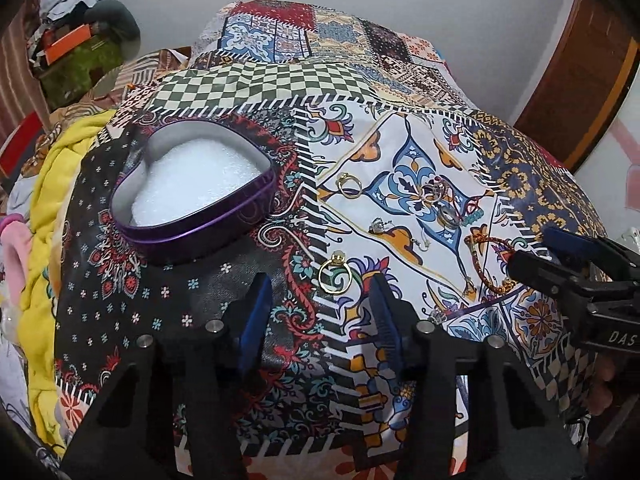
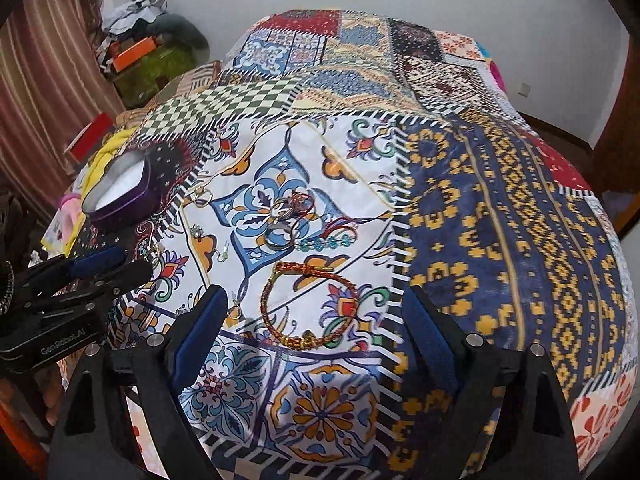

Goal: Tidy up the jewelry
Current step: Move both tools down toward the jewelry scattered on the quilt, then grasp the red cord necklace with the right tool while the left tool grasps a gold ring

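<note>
- Here the left gripper [image 1: 318, 300] has its jaws spread wide and holds nothing; a gold ring [image 1: 335, 276] lies flat on the bedspread [image 1: 224, 88] just ahead, between the blue pads and nearer the right-hand one.
- Left and beyond sits the heart-shaped tin [image 1: 192, 196], open, white foam inside, apparently empty.
- The right gripper [image 2: 316, 328] also gapes empty, low over the cloth, with the red braided bracelet [image 2: 310, 304] lying flat between its fingers.
- Further out lies a cluster of rings [image 2: 286, 220] and a teal bead piece [image 2: 326, 244].
- Judging by nearness, left takes the ring, right the bracelet.
</note>
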The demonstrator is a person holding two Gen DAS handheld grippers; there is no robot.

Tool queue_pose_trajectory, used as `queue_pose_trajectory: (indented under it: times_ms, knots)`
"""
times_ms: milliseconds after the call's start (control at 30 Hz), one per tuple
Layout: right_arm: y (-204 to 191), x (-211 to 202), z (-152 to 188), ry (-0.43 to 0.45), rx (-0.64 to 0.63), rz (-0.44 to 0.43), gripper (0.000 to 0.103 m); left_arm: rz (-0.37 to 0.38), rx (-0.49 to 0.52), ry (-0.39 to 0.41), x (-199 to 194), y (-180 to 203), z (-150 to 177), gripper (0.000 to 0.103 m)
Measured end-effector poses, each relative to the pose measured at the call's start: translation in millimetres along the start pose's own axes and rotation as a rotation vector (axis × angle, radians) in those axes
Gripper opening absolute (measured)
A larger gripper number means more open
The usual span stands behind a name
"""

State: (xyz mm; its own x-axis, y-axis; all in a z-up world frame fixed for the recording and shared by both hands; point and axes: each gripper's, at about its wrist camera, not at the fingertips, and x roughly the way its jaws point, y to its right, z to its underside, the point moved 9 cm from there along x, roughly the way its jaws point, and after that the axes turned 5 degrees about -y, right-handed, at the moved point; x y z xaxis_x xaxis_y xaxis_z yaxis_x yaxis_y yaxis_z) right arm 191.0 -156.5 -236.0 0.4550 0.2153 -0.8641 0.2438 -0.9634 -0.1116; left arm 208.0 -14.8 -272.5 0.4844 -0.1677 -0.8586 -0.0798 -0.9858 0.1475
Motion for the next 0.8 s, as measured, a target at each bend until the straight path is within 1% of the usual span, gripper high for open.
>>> queue_pose_trajectory:
  times_ms: [33,100,300,333,400,433,467,500,533,567,600,633,667,700,733,767,800]
  knots:
    - [-1,2,-1,-0.003,-0.001,0.001,0.086,0.013,0.004,-0.001,1,2,-1,0.043]
    - [-1,8,-1,-0.014,0.0,0.0,0.085,0.031,0.009,-0.007,4,4,-1,0.04]
    - [-2,16,-1,-0.041,0.019,-0.03,0.085,0.058,0.02,-0.001,12,10,-4,0.038]
    - [-2,17,0,-0.043,0.019,-0.028,0.083,0.06,0.019,0.0,12,10,-4,0.037]
    - [-2,20,1,-0.052,0.01,-0.008,0.075,0.062,0.017,0.001,13,11,-5,0.034]
    - [-3,22,2,-0.06,0.004,-0.005,0.06,0.061,0.017,0.001,13,11,-5,0.032]
    - [-6,26,5,-0.089,0.001,-0.036,0.049,0.063,0.015,0.001,13,10,-4,0.031]
    - [-8,29,7,-0.103,0.001,-0.047,0.048,0.066,0.011,0.0,13,10,-4,0.029]
    - [-10,29,7,-0.099,-0.005,-0.037,0.048,0.069,0.009,0.0,13,9,-4,0.027]
    - [-12,30,7,-0.099,-0.015,-0.029,0.045,0.072,0.005,0.0,13,9,-4,0.027]
    - [-14,30,7,-0.099,-0.02,-0.031,0.042,0.074,0.002,0.0,13,8,-4,0.022]
    - [-15,30,8,-0.1,-0.017,-0.038,0.034,0.075,-0.002,-0.003,14,7,-4,0.018]
    - [-15,30,8,-0.102,-0.009,-0.046,0.025,0.079,-0.004,-0.004,13,7,-3,0.018]
    - [-15,30,7,-0.104,-0.002,-0.051,0.021,0.085,-0.009,-0.004,12,6,-3,0.018]
    - [-14,30,7,-0.104,0.004,-0.052,0.011,0.087,-0.012,-0.004,12,6,-3,0.018]
    - [-13,29,7,-0.105,0.017,-0.056,0.009,0.087,-0.012,-0.004,11,6,-3,0.018]
    - [-12,28,7,-0.105,0.028,-0.065,0.008,0.086,-0.011,-0.003,10,6,-3,0.018]
